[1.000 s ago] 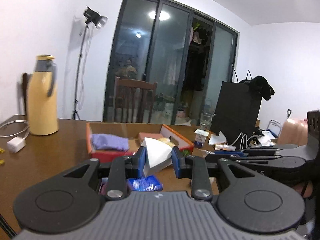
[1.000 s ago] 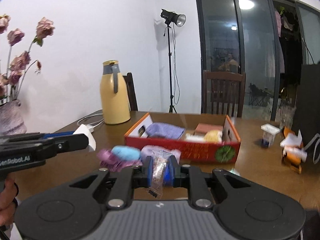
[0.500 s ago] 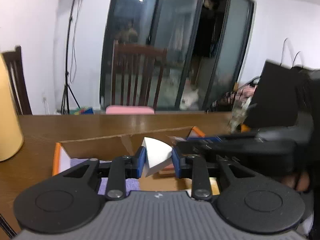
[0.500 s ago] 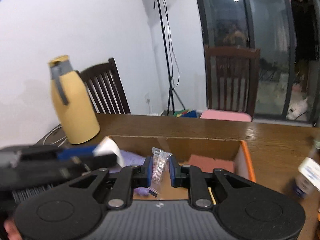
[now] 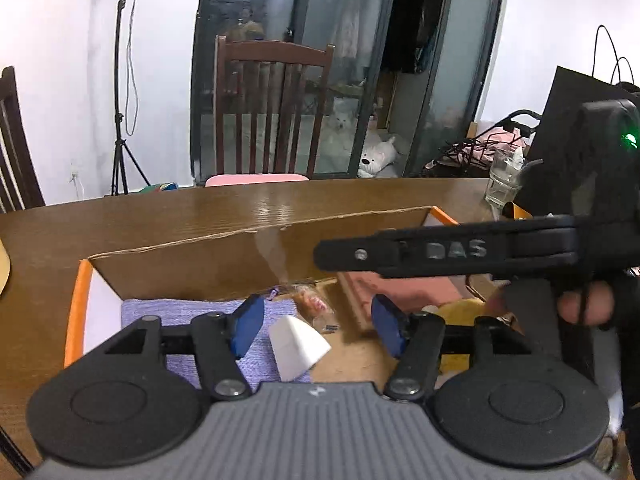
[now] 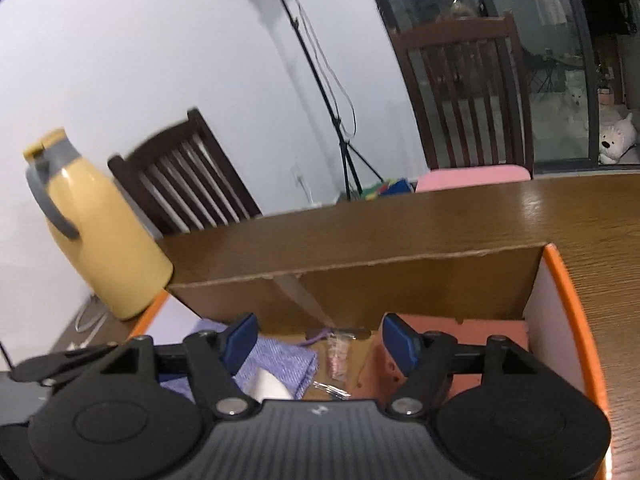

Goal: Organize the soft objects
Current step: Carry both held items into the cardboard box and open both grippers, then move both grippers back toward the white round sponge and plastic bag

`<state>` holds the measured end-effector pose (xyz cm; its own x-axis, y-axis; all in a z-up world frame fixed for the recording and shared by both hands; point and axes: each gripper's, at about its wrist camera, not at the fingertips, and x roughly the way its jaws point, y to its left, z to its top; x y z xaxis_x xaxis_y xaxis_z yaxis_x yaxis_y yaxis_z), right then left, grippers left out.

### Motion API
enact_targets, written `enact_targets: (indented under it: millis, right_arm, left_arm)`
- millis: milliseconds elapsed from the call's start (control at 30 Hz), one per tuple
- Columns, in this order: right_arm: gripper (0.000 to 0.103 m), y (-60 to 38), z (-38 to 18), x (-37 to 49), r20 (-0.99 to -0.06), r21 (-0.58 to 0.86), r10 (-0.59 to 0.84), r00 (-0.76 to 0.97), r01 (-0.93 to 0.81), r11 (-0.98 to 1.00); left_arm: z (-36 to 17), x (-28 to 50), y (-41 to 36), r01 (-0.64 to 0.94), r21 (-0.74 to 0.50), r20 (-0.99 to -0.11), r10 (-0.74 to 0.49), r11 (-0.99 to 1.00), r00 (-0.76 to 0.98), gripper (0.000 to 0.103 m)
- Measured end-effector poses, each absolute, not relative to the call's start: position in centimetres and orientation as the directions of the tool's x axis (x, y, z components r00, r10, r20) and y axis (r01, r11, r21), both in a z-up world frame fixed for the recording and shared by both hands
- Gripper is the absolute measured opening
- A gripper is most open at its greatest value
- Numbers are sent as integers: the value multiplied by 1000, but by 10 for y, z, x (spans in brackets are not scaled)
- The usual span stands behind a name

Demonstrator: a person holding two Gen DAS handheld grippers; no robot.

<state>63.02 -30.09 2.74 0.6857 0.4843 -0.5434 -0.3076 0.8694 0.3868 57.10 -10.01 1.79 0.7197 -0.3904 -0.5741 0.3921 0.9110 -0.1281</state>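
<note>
Both grippers hang over an open cardboard box with an orange rim. My left gripper is opening, and a white foam wedge lies loose below its pads on a purple cloth. My right gripper is opening too. A clear plastic packet lies free on the box floor beneath it. One of the right gripper's fingers crosses the left wrist view from the right, with a hand behind it. A pink piece and something yellow also lie in the box.
A yellow thermos jug stands on the wooden table left of the box. Wooden chairs stand behind the table, one with a pink cushion. A glass and a black bag sit at the right.
Both grippers moved forward over the box and opened. The white wedge left the left pads and the clear packet left the right pads; both now lie in the box.
</note>
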Motion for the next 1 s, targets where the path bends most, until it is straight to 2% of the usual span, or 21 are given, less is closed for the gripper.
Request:
enact_targets:
  millis: [133,200,400,600,767,867,1000]
  right_arm:
    - [74,-310,23,619,-536,410,471,701,-271,871]
    - [73,-310,33,615,-530,375,449,720,-275,885]
    - [74,-310,104,568,-551,227,316,772,-226,947]
    - [81,-319,156,472,-505,66,225,833,-223,973]
    - [86,-328,169,382,-476,-6,197,857,-228,974]
    - [86,-327,168,331,-455,-64,171,874,-224,972]
    - [90,-321,156,272,-417,-77,189,889,-242,967]
  left_arm:
    - [25,564,-98,387,-123,-566,-384,914,729,61]
    - [38,549,-94,381,-96,-556,-368,919,745,61]
    - [99,490,-61,326,-41,-475,-306,944,825,62]
    - [136,397,-28,267,-7,-398,-248,964,883,64]
    - [145,323,-16,256,13,-333,-237,967,913,68]
    - [146,283,-19,268,31,-301,-247,963,921,75]
    - [134,217,-20,316,29,-216,-303,948,928,87]
